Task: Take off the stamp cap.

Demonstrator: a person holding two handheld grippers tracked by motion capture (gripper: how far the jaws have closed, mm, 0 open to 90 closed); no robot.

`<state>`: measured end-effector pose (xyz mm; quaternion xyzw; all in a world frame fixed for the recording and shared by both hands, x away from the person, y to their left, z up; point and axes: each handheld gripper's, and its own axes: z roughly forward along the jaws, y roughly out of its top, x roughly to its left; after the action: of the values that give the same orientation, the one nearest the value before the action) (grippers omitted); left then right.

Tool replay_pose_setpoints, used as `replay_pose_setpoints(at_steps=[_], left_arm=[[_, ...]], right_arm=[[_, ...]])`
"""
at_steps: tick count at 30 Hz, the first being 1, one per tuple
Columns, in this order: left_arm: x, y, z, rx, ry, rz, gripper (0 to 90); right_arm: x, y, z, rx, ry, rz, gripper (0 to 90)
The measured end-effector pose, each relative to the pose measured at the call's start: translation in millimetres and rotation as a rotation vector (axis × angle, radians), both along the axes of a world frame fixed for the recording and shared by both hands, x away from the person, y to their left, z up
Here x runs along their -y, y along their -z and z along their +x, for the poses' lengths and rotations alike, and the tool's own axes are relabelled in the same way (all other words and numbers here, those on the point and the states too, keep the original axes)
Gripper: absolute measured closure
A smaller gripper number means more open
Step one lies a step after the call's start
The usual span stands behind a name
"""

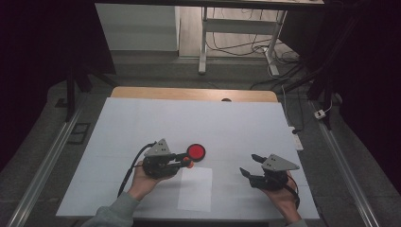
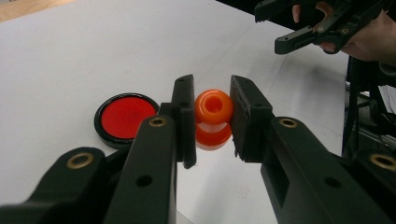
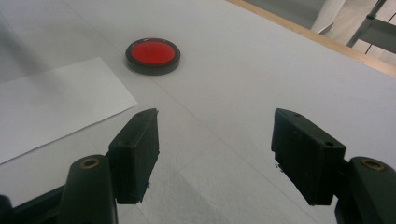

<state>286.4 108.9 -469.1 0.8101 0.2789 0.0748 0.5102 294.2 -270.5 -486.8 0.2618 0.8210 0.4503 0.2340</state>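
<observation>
An orange, spool-shaped plastic stamp (image 2: 213, 119) is held in the left tongs (image 2: 212, 116) just beside the round, black-rimmed red ink pad (image 2: 125, 116); the right tongs (image 3: 215, 149) are spread wide, empty. The smooth, rounded stamp (gripped at its sides) may be squeezed out and rolled across the white counter (image 1: 236, 127), away from the pad.

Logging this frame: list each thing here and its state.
Left claw: shut on the orange knob.
Orange knob: gripped, hole facing the camera, above the table.
Right claw: open, empty, above the table.
Red pad: flat on the table, uncovered.
Paper: flat on the table.
</observation>
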Motion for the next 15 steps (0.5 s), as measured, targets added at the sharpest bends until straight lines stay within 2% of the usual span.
replay_pose_setpoints(at_steps=[4,12,15], left_arm=[[0.0,0.2,0.0,-0.001,0.001,0.0,72.3],[0.6,1.6,0.8,-0.003,0.003,0.006,72.3],[1.1,2.1,0.8,-0.004,0.004,0.008,72.3]], right_arm=[[-3.6,-2.4,-0.6,0.002,-0.005,-0.001,31.2],[-9.7,-3.3,-1.1,0.001,-0.019,0.027,30.8],[-11.4,-4.8,-1.7,0.001,-0.02,0.015,30.9]])
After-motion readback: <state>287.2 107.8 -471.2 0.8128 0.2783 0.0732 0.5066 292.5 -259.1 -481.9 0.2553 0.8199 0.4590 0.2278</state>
